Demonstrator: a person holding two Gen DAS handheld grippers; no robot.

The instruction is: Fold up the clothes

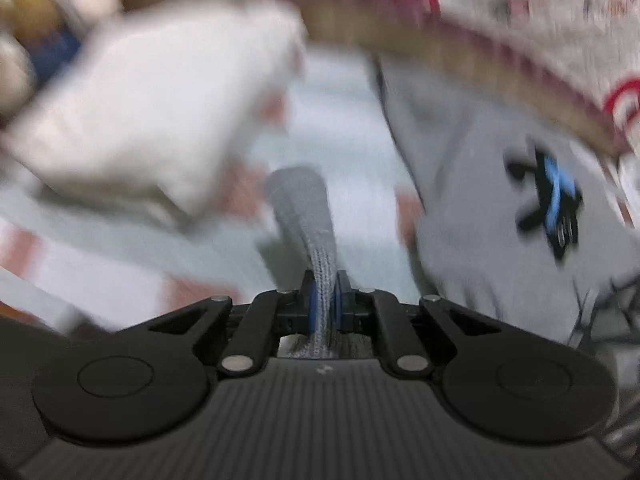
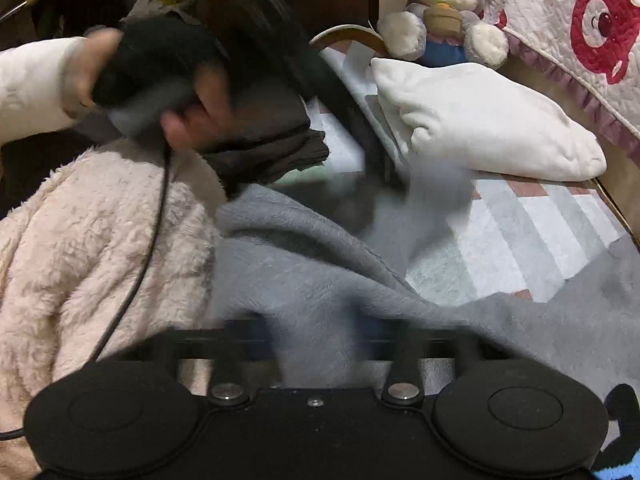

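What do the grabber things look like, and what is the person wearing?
The left gripper is black plastic with blue pads, silver rivets, two round discs and a ribbed panel. The right gripper has the same black discs and rivets. A thin black cable hangs from the left handle. The person wears a fluffy pale pink top with a white sleeve.

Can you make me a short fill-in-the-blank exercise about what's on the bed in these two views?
1. The left hand-held gripper is shut on a ribbed ____ cuff.
2. The white pillow lies just in front of a plush ____.
3. The gray garment bears a black and ____ print.
4. The person's sleeve is fluffy and pale ____.

Missing words: gray; rabbit; blue; pink
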